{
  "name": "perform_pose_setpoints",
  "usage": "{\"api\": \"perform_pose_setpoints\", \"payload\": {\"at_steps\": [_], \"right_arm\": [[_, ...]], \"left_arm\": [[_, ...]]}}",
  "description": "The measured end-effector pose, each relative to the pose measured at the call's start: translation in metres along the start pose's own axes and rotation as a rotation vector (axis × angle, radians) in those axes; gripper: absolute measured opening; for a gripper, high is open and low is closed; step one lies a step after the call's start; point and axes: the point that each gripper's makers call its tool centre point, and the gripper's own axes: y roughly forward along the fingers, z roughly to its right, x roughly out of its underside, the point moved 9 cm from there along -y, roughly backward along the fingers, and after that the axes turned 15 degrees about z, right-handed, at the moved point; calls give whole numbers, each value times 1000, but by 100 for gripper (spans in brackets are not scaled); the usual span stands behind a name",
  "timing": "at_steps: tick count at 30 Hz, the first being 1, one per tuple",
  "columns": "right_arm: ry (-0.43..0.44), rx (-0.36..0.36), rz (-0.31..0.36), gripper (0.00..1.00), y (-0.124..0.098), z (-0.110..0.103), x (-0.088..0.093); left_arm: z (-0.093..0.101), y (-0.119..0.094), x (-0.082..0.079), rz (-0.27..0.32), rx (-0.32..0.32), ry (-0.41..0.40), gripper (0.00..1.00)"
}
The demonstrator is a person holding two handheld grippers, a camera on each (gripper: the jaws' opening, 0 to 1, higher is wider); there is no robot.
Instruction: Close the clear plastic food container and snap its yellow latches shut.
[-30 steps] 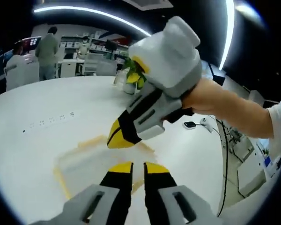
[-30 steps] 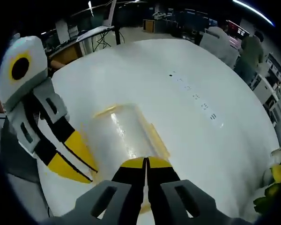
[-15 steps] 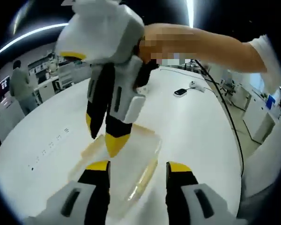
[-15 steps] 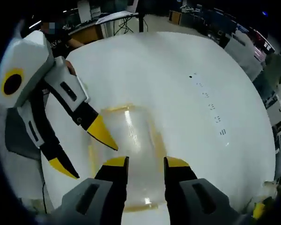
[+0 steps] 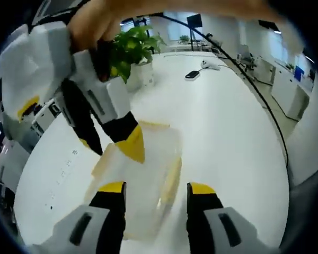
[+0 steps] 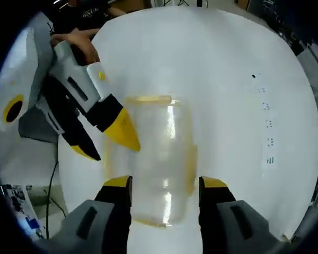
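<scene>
The clear food container lies flat on the white round worktop, with its lid down on it as far as the glare lets one judge; its yellow latches run along its edges. In the left gripper view the left claw hangs just above the container's near end with its jaws spread wide and nothing between them, the container showing in the gap and reaching on beyond the tips. The right claw comes in from the upper left of that view, a hand gripping its grey body, its jaws parted and its yellow tips poised over the container's left part; whether a tip touches the lid cannot be told. Farther off on the worktop stand a potted green plant, a small dark device and a black cable. In the right gripper view the container lies lengthwise ahead, its near end between the right claw's widely parted, empty jaws. The left claw enters there from the left, open too, one yellow tip over the container's left edge near a side latch, and a far latch shows at the container's far end.
</scene>
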Motion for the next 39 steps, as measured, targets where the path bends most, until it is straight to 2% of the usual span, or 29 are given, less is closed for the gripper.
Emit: {"api": "perform_pose_setpoints", "payload": {"at_steps": [3,4,5,11,16,19,24,39], "right_arm": [[-8,-22,-13,46,2,5,-1],[-2,-25,-20,46,2,6,-2],[2,-26,-22,46,3,6,-2],[38,-28,-20,47,2,1,4],[11,-27,-33,45,3,4,0],[10,-32,-37,45,4,6,-2],[14,-40,-33,44,4,5,-1],[19,-42,-22,44,5,2,0]], "left_arm": [[-4,1,0,-13,-13,45,33],[-6,2,1,-17,-24,88,31],[-4,3,1,-14,-6,89,32],[-1,9,0,-47,-24,128,33],[1,9,-2,-70,-36,116,31],[5,10,-3,-95,-50,134,31],[7,10,-3,-105,-69,152,31],[9,9,0,-88,-104,154,30]]}}
